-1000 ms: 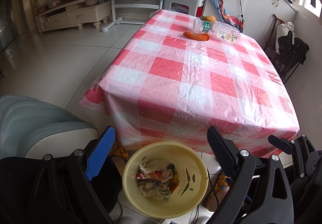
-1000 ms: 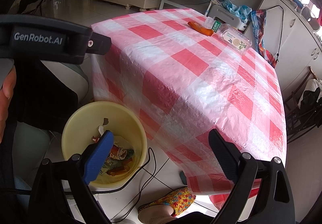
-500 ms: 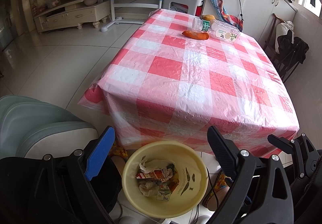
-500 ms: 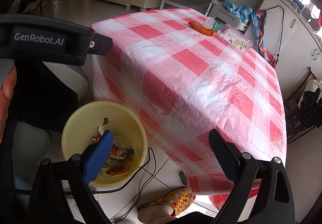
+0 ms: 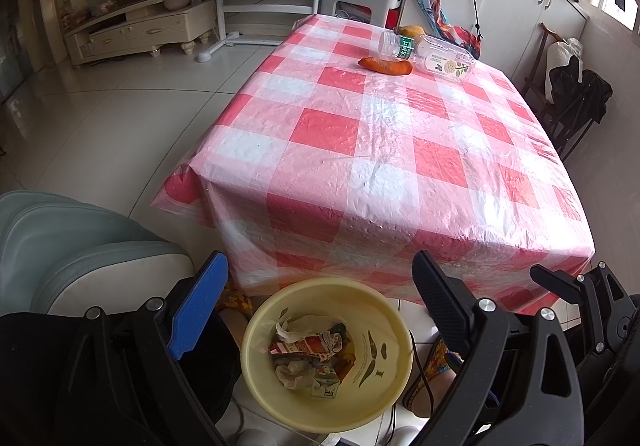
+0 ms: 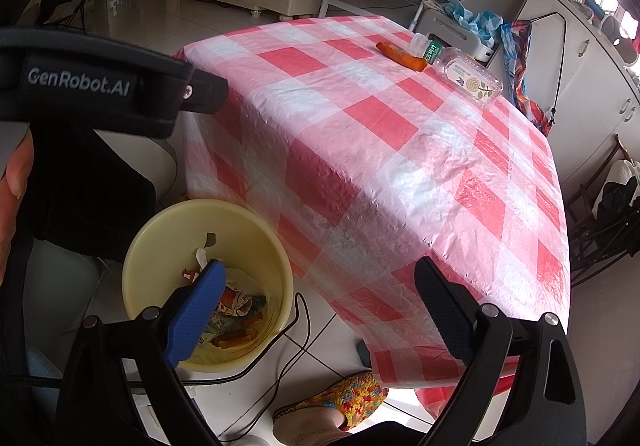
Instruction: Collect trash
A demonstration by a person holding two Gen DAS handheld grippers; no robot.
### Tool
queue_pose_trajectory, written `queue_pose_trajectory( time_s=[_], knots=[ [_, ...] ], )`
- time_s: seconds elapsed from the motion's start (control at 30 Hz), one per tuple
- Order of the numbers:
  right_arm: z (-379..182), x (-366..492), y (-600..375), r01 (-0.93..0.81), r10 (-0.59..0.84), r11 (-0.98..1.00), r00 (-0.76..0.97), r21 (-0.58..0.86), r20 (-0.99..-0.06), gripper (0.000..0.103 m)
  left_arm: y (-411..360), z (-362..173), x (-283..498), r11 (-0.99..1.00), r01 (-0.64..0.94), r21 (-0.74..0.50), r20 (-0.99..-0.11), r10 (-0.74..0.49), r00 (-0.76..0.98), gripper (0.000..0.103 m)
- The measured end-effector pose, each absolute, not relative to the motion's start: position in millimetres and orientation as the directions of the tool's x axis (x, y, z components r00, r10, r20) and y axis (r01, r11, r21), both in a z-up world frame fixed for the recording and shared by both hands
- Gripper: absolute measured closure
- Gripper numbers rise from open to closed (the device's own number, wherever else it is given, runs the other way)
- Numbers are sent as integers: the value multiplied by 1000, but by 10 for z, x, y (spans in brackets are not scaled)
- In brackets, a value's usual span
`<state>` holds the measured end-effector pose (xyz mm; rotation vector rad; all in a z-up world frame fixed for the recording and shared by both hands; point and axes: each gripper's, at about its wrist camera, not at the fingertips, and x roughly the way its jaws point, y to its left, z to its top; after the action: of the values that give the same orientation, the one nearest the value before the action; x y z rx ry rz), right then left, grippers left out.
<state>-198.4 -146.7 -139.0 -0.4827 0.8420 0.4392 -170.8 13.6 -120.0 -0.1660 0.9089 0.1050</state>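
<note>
In the left wrist view, our left gripper (image 5: 320, 300) fills the bottom of the frame with its fingers spread wide, the blue pad (image 5: 199, 310) at lower left and the black pad (image 5: 440, 296) at lower right; they hold nothing and touch nothing. Between them, at bottom centre, sits the yellow bin (image 5: 384, 386) on the floor, with crumpled wrappers (image 5: 310, 350) inside it. Above the bin, the table with the red and white checked cloth (image 5: 372, 149) takes up the middle of the frame. Near its far edge, at upper centre, lies an orange piece of trash (image 5: 385, 65), and just right of it a clear plastic bottle (image 5: 430, 53) lies on its side.

In the right wrist view, our right gripper (image 6: 324, 302) is likewise opened wide and empty across the bottom of the frame. The bin (image 6: 160, 242) shows at lower left, partly behind the blue pad. The orange piece (image 6: 402, 55) and the bottle (image 6: 464, 75) lie at upper right, on the far end of the table (image 6: 360, 149). Part of the left gripper's body (image 6: 100, 89) crosses the left edge, with a hand (image 6: 14, 201) beneath it.
</note>
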Motion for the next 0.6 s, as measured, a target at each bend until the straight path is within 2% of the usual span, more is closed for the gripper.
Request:
queue_pose_trajectory(
  time_s=[0.6],
  knots=[
    [-1423,-1991,-1475,-551,178,802,588,-230,-789,12,128,-1200,-1681,983,-157,-97,-794,19,607,13]
  ],
)
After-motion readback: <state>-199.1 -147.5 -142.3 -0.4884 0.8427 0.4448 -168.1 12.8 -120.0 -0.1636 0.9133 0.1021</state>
